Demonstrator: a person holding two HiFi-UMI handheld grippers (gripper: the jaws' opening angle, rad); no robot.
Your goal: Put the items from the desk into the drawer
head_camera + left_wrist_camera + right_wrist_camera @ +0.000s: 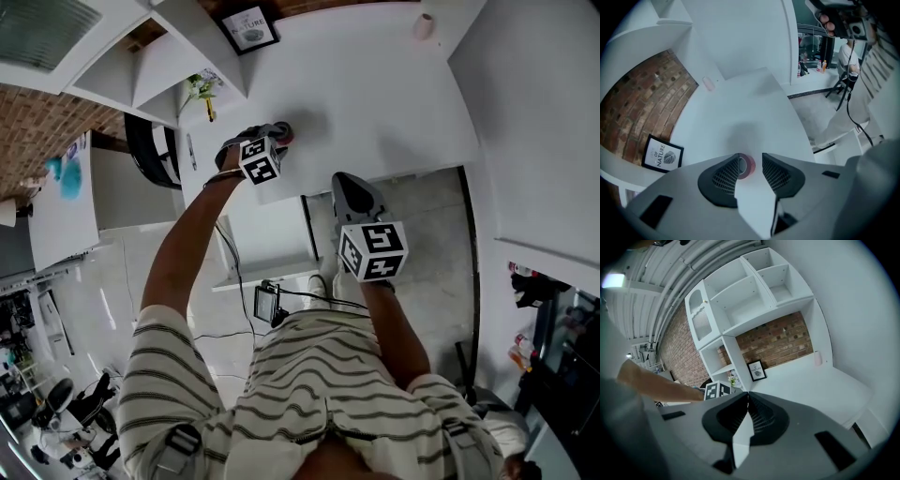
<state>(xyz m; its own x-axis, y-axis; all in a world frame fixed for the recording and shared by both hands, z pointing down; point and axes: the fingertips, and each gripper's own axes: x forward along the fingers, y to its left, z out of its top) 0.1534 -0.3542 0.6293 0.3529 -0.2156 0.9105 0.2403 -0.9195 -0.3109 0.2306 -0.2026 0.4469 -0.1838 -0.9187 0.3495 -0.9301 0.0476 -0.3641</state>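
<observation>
A red tape roll [746,166] is seen on the white desk [375,103], between the jaws of the left gripper [751,156]. These jaws are held wide apart. The roll is close against the left jaw, which hides a part of it, and a clear gap is left to the right jaw. The pads are not pressed on the roll. Whether the left jaw really touches it cannot be told.

In the head view this gripper is pointed steeply down at the desk, and the roll is found at 1 o'clock from its marker cube. The right gripper [747,393] is held at 4 o'clock from the left one, off the near edge of the desk and above the grey floor [422,244]. Its jaws are closed together and nothing is between them.

A framed print [251,28] is leaned at the back of the desk, at 12 o'clock from the roll. A small pink thing [424,26] is placed at 2 o'clock, well apart, by the side wall. A small plant [203,87] is seen at 10 o'clock on the shelf unit [141,66]. A white cabinet [267,230] is placed under the desk edge, between the two arms.
</observation>
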